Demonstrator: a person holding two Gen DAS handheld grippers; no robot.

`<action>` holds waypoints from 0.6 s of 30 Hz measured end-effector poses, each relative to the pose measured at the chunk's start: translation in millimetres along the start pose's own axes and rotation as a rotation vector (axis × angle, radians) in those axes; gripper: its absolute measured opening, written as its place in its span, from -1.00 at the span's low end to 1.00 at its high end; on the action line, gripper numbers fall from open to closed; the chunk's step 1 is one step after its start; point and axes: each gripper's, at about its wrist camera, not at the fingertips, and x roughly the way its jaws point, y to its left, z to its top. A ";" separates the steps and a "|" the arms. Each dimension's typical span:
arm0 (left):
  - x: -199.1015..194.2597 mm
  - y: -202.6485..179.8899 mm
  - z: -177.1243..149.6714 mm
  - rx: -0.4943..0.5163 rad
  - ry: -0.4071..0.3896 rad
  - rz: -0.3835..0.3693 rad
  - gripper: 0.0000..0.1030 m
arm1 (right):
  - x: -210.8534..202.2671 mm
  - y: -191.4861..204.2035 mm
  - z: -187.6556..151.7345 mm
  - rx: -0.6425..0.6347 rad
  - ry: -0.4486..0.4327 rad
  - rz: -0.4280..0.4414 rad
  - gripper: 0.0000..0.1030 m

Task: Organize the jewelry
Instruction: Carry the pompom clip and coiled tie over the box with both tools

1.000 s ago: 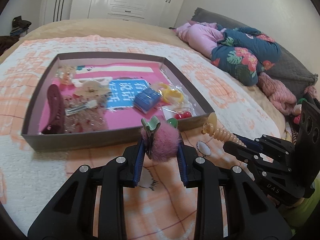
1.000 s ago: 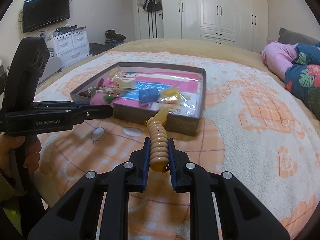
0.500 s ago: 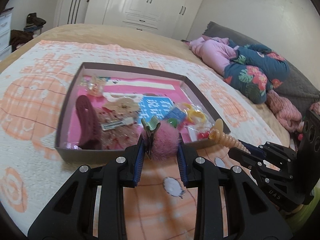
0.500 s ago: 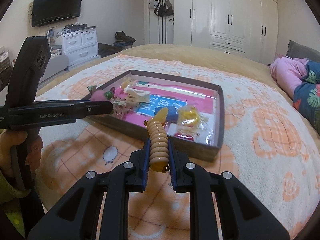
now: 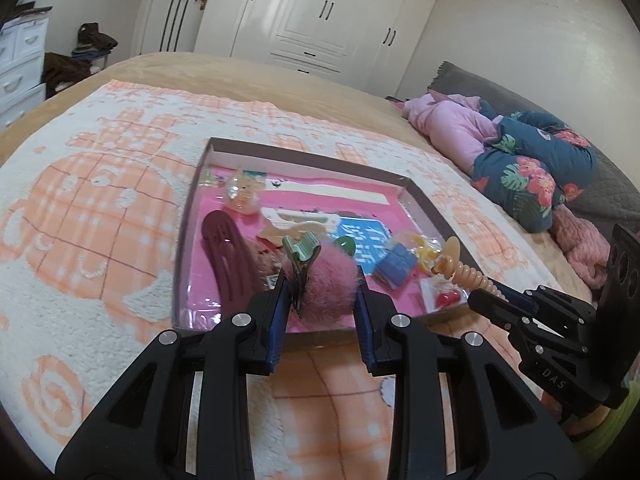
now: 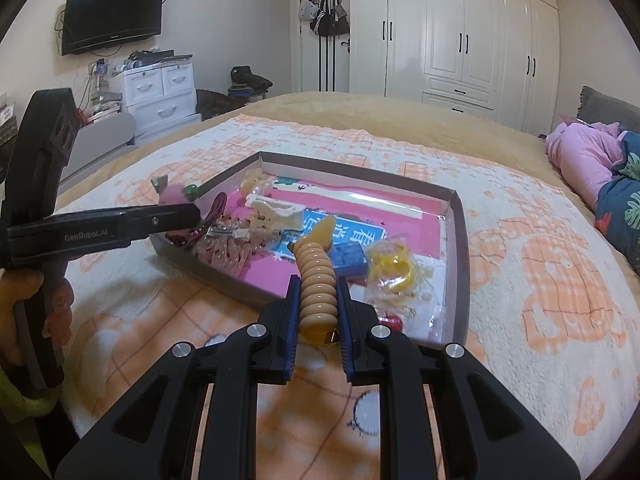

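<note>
A shallow brown box (image 5: 312, 160) with a pink floor lies on the bed; it also shows in the right wrist view (image 6: 456, 216). It holds several hair accessories: a maroon clip (image 5: 226, 248), a blue item (image 5: 396, 266), a yellow ring in a bag (image 6: 390, 266). My left gripper (image 5: 322, 300) is shut on a pink pompom hair clip (image 5: 326, 280) with a green clasp, over the box's near edge. My right gripper (image 6: 318, 312) is shut on a beige ribbed hair clip (image 6: 318, 284), just before the box's near wall.
The bed has an orange-and-white blanket (image 6: 540, 280). Pink and floral bedding (image 5: 520, 160) lies at the right. White wardrobes (image 6: 460, 32), a drawer unit (image 6: 158, 96) and a wall TV (image 6: 112, 14) stand beyond the bed.
Both grippers have moved forward toward the box while holding their clips. The pompom clip now hangs over the box's near edge, and the beige clip is nearer the box wall.
</note>
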 end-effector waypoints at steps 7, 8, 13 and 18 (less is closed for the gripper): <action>6.6 12.6 5.3 -0.014 -0.002 0.031 -0.58 | 16.4 -0.6 11.0 0.006 -0.002 -0.002 -0.67; 7.7 13.7 6.2 -0.016 -0.001 0.033 -0.58 | 19.5 -0.4 12.4 0.006 0.001 -0.001 -0.67; 14.4 22.2 11.4 -0.031 0.002 0.050 -0.58 | 36.7 1.5 19.4 0.011 0.019 0.005 -0.67; 22.1 28.2 13.9 -0.039 0.010 0.063 -0.58 | 51.5 3.4 22.6 0.018 0.040 0.014 -0.67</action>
